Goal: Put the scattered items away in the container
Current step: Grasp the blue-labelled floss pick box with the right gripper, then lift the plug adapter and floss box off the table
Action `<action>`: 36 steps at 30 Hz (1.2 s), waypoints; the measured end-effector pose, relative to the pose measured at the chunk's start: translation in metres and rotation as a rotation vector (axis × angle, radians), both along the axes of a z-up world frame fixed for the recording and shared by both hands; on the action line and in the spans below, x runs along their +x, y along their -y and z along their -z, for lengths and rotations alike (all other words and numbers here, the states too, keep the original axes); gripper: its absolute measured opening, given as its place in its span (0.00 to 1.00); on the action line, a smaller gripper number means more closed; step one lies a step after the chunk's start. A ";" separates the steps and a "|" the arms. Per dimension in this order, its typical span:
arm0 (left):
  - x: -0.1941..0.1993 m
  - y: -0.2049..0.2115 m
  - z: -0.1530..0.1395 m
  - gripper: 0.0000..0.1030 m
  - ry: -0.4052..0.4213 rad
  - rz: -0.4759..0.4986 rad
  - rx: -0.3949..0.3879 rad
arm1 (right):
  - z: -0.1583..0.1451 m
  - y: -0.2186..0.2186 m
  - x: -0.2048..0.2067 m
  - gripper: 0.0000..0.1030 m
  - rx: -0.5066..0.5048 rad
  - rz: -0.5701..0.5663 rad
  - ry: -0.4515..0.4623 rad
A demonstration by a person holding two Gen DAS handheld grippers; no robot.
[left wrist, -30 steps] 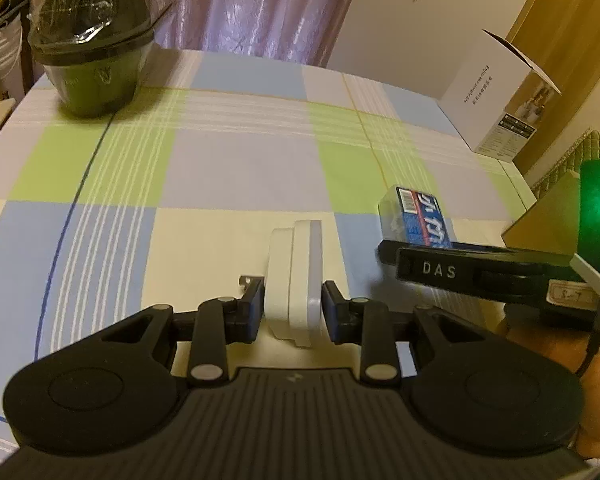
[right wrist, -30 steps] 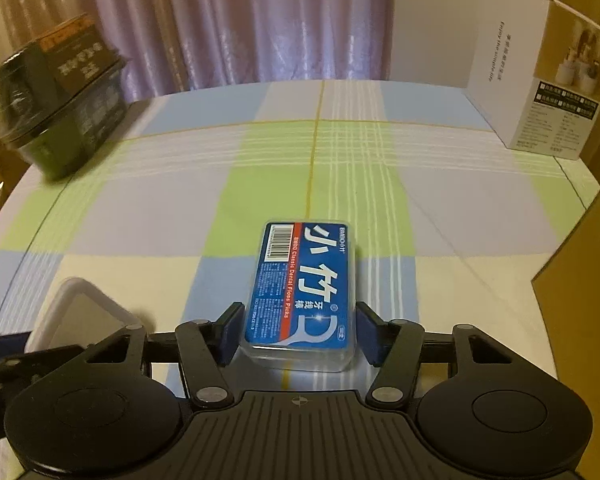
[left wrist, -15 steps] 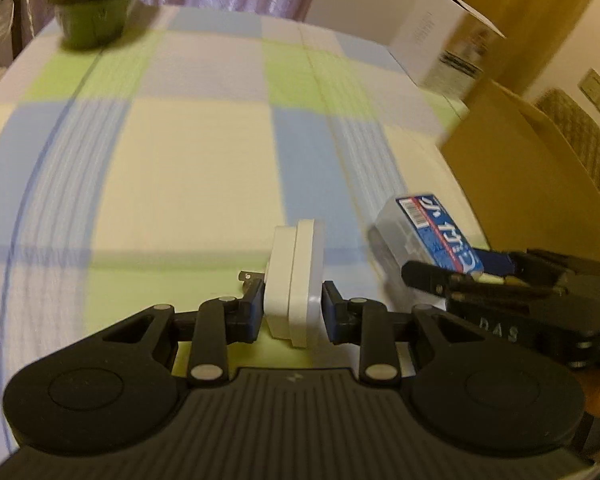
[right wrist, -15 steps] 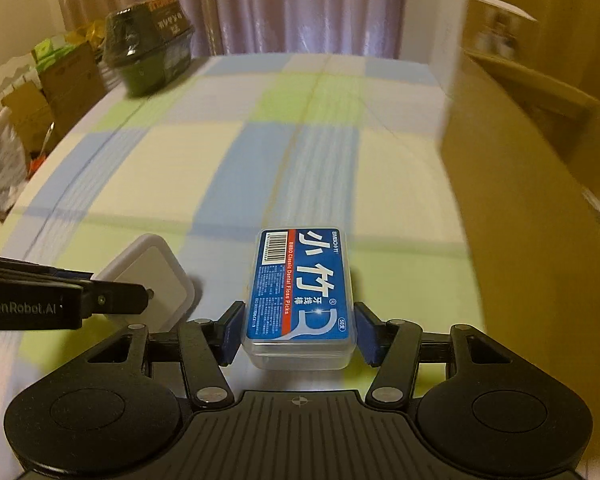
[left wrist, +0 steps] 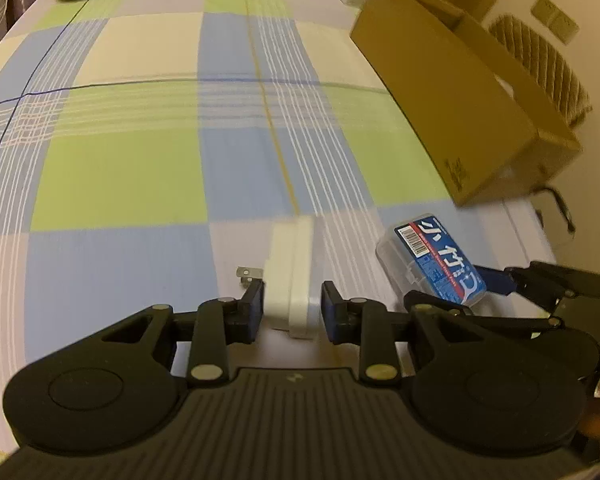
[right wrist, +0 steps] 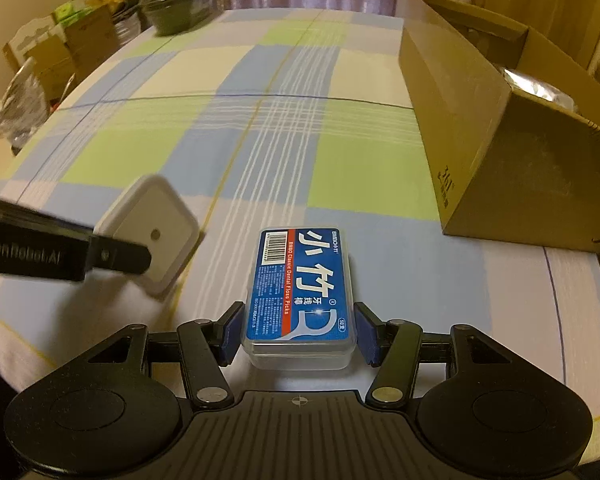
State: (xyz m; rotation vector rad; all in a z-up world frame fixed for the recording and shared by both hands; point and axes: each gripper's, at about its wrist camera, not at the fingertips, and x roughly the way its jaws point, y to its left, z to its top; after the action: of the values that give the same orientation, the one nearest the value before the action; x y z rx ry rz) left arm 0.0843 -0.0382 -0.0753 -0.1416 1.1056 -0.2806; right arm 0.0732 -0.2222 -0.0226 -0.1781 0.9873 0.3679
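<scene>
While opening, left gripper [left wrist: 292, 306] holds charger [left wrist: 290, 276] | right gripper [right wrist: 299, 334] grips floss box [right wrist: 300, 292], seemingly airborne

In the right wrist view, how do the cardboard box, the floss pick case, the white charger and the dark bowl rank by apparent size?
1. cardboard box
2. floss pick case
3. white charger, nearly equal to the case
4. dark bowl, smallest here, but it stands far from the camera, so its real size is unsure.

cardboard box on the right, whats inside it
Over the cardboard box rim, the right wrist view shows something crinkled and silvery at the top. The walls cover everything deeper, so the rest cannot be seen.
</scene>
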 end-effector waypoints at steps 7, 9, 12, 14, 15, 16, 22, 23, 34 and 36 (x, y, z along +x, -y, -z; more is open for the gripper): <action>-0.001 0.011 -0.014 0.29 0.067 0.019 0.095 | 0.002 0.004 -0.003 0.57 0.020 -0.019 0.024; 0.002 0.014 -0.014 0.30 0.079 0.034 0.103 | 0.004 0.007 -0.004 0.57 0.020 -0.020 0.020; 0.008 0.020 -0.008 0.30 0.081 0.074 0.144 | 0.007 0.007 -0.004 0.57 0.012 -0.028 0.024; 0.010 0.022 -0.003 0.30 0.065 0.091 0.161 | 0.008 0.008 -0.003 0.57 0.007 -0.031 0.025; 0.010 0.023 -0.002 0.31 0.066 0.096 0.168 | 0.009 0.009 -0.002 0.57 0.004 -0.032 0.025; 0.010 0.024 -0.002 0.31 0.064 0.099 0.169 | 0.009 0.008 -0.001 0.57 0.000 -0.035 0.025; 0.006 0.026 -0.005 0.29 0.047 0.106 0.170 | 0.013 0.005 0.006 0.58 -0.022 -0.054 0.009; 0.005 0.026 -0.005 0.29 0.045 0.105 0.170 | 0.013 0.005 0.007 0.64 -0.025 -0.055 0.007; -0.002 0.023 -0.007 0.29 0.024 0.077 0.157 | 0.008 0.005 0.014 0.80 -0.026 -0.064 0.039; -0.003 0.022 -0.007 0.29 0.020 0.072 0.152 | 0.010 0.002 0.016 0.80 -0.031 -0.075 0.031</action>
State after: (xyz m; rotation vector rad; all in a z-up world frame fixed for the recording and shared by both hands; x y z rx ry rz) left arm 0.0813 -0.0607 -0.0687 0.0365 1.1091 -0.2605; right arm 0.0889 -0.2244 -0.0325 -0.2488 0.9579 0.4179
